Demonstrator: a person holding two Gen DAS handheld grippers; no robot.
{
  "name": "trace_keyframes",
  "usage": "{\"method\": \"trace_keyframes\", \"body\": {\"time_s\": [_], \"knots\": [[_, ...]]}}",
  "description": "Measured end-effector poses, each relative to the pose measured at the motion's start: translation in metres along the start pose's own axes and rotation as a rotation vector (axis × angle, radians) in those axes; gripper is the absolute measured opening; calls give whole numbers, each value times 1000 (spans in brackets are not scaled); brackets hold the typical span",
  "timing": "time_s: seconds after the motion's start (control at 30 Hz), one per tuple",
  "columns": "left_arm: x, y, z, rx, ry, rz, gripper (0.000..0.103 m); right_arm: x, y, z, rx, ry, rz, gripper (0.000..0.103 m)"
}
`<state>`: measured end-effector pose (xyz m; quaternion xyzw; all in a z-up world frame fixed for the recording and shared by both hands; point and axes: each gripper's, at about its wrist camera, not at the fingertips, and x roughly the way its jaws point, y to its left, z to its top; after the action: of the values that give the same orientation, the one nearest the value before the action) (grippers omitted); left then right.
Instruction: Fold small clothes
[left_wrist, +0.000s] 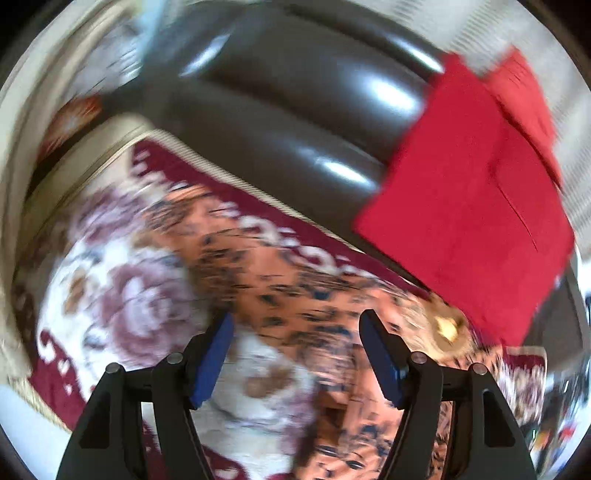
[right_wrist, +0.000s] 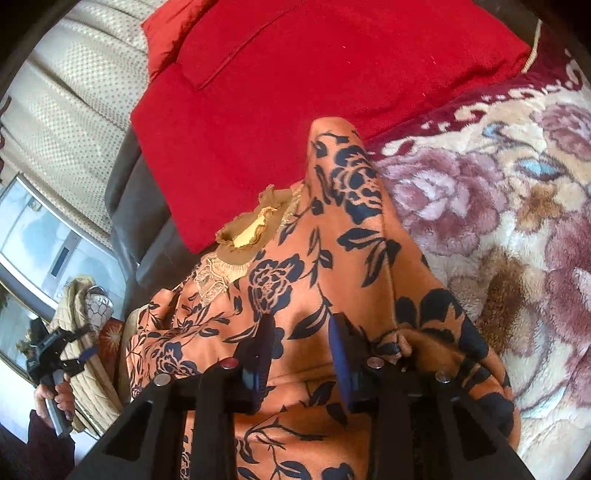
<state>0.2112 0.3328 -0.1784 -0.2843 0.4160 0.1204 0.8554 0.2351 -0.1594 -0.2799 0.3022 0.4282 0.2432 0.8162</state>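
Blue-padded fingers of the right gripper (right_wrist: 301, 350) are seen nearest, pressed down on an orange garment printed with dark navy flowers (right_wrist: 314, 266) — whether cloth is pinched between them cannot be told. That garment is spread on a plush floral blanket (right_wrist: 498, 221), its frilled collar just beside a red folded cloth (right_wrist: 295, 74). Further left, the left gripper (left_wrist: 295, 354) is held above the garment, jaws apart, nothing between them.

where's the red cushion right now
In the right wrist view the red cushion fills the top centre, just beyond the orange floral garment and left of the flowered blanket; the left wrist view shows it at upper right.
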Motion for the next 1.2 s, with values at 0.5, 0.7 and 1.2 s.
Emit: {"method": "trace_keyframes", "body": {"time_s": [0.5,0.7,1.2], "knots": [[90,109,19,-452,60,-52,72,59,80,-35,-260,152,81,36],[131,121,40,-501,46,-56,44,61,73,-38,-278,147,52,36],[-4,-96,39,224,-118,-213,3,19,52,-13,-181,-15,34,36]]}}
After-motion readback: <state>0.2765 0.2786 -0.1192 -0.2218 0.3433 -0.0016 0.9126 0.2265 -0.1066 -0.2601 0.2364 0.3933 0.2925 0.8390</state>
